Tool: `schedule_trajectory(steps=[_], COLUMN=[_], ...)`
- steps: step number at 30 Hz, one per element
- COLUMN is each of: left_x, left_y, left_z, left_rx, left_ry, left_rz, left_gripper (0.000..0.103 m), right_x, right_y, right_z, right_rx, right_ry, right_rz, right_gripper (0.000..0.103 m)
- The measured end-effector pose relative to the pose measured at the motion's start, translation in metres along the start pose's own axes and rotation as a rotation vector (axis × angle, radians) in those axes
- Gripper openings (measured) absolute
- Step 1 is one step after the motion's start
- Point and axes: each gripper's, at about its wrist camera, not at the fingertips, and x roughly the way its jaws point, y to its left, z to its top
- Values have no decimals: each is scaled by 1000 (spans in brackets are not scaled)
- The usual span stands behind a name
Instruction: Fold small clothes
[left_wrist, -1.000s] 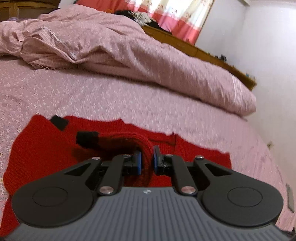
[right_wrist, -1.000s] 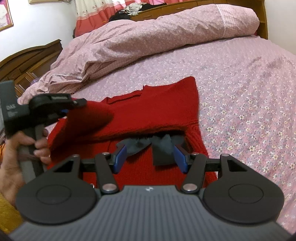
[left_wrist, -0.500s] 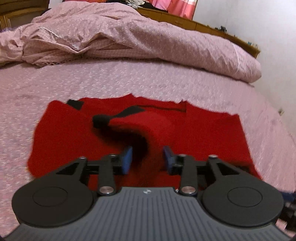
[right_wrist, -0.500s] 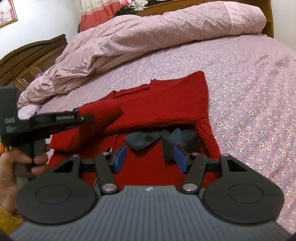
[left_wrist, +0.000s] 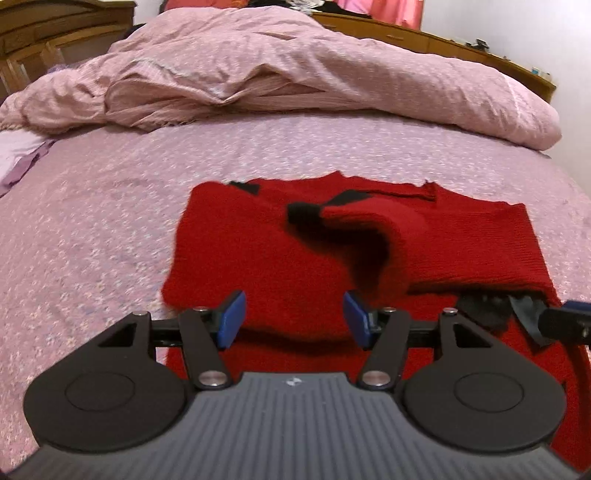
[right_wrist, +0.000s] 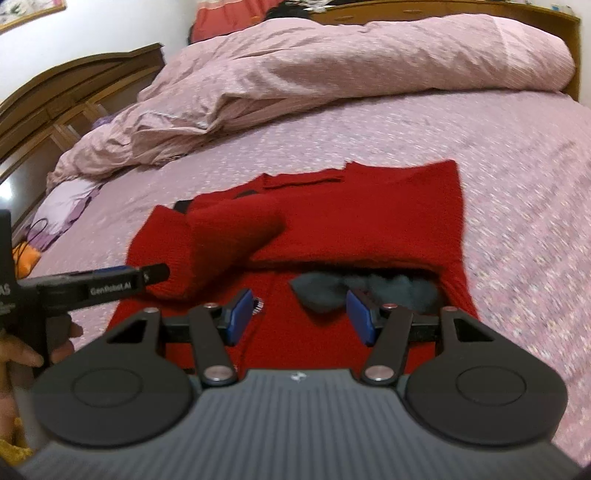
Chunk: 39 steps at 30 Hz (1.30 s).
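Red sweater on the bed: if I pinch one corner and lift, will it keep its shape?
Probably not. The red sweater is soft knit; its folded sleeve already slumps in a rounded hump, so it should drape. The knit looks thick, so likely grippy rather than slippery.

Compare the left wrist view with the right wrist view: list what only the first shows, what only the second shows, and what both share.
Only the left wrist view shows the wooden ledge behind the quilt and the black cuff of the folded sleeve.

Only the right wrist view shows the person's hand gripping the left gripper's handle, a picture frame on the wall, and an orange item at the bed's edge.

Both share the red sweater on the flowered bedsheet, the crumpled pink quilt, and the dark fabric under the sweater's fold.
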Motion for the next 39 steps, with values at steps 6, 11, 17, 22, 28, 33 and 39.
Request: schedule_trajectory(steps=[6, 11, 17, 22, 28, 33, 39], left_x=[6, 12, 22, 28, 30, 33, 34], left_y=[22, 35, 41, 41, 44, 44, 44], left_z=[-9, -13, -13, -14, -13, -12, -12], left_rx=[-33, -80, -104, -111, -124, -124, -124], left_ry=[26, 48, 73, 92, 101, 108, 106], left_rz=[74, 92, 104, 103, 94, 100, 97], left_gripper=[65, 65, 65, 65, 65, 65, 65], right_x=[15, 33, 64, 86, 106, 120, 133], right_y=[23, 42, 71, 100, 107, 99, 85], right_z=[15, 31, 48, 53, 56, 53, 54], right_rx=[-42, -69, -120, -237, -278, -265, -219], right_ry=[23, 55, 84, 71, 83, 96, 114], right_rz=[44, 84, 60, 7, -52, -79, -95], right_gripper=[59, 59, 59, 59, 59, 59, 59])
